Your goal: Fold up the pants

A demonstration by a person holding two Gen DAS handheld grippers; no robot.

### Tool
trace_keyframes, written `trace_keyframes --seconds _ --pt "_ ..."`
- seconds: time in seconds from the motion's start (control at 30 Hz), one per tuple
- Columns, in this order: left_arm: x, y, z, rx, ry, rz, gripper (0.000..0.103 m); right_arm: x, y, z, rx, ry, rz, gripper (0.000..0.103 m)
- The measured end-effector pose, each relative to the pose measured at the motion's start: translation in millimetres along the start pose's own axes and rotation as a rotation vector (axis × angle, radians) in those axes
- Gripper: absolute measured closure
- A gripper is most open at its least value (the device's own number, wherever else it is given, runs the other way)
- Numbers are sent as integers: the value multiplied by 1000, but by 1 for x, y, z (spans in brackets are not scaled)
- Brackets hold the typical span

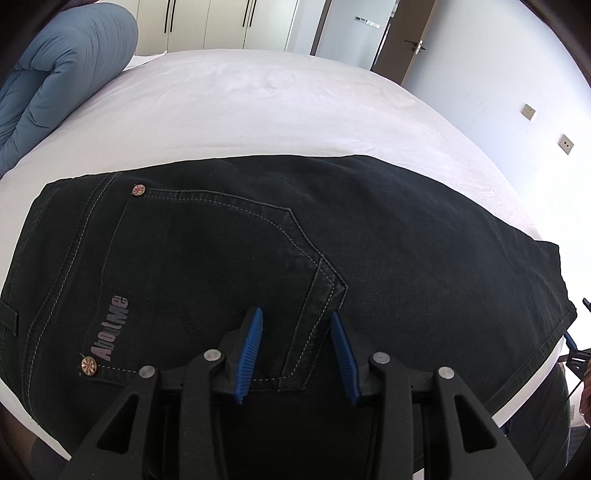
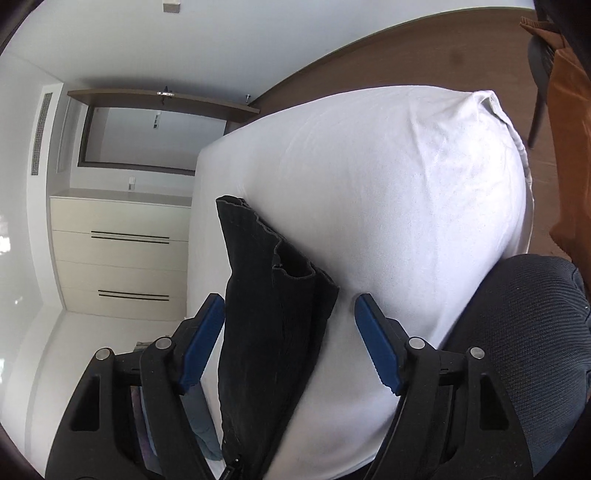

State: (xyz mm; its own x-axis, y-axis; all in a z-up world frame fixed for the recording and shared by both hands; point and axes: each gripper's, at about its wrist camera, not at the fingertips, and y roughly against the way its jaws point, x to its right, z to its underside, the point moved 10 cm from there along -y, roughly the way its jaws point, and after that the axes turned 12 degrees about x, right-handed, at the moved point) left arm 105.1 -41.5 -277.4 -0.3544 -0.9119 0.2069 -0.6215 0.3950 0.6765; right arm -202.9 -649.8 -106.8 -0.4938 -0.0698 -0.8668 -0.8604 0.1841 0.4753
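Black jeans (image 1: 369,236) lie flat on the white bed (image 1: 240,107), back pocket with "AboutMe" print (image 1: 110,328) up, folded lengthwise. My left gripper (image 1: 297,317) is open just above the pocket's lower corner, holding nothing. In the right wrist view the black trouser leg ends (image 2: 269,295) lie along the bed's edge (image 2: 406,221), the hem open at the far end. My right gripper (image 2: 290,306) is open with its fingers either side of the leg ends, not closed on them.
A blue folded duvet (image 1: 62,74) lies at the bed's far left. White wardrobes (image 1: 221,22) and a door stand beyond. In the right wrist view a cream drawer unit (image 2: 122,258), a dark mesh chair (image 2: 528,332) and an orange cloth (image 2: 569,129) stand near.
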Motion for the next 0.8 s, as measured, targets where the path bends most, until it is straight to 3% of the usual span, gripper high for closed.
trace_keyframes --seconds 0.07,0.17,0.27,0.33,0.4,0.53,0.8 --pt "0 -2 -1 -1 2 -2 61 1 -10 1 3 -47 -28 34" --pt "0 3 1 -3 3 3 61 -6 -22 6 -11 -97 -82 46" --pt "-1 2 2 -4 13 7 62 -18 -35 13 -11 -107 -102 48" --pt "-1 1 2 -4 18 9 61 -16 -46 13 -6 -132 -109 56" --pt "-1 1 2 -5 16 8 61 -14 -55 13 0 -153 -108 70" --pt "-1 0 2 -3 17 7 61 -20 -67 11 5 -139 -107 84" --pt "-1 0 2 -1 17 8 61 -27 -75 16 34 -81 -58 93"
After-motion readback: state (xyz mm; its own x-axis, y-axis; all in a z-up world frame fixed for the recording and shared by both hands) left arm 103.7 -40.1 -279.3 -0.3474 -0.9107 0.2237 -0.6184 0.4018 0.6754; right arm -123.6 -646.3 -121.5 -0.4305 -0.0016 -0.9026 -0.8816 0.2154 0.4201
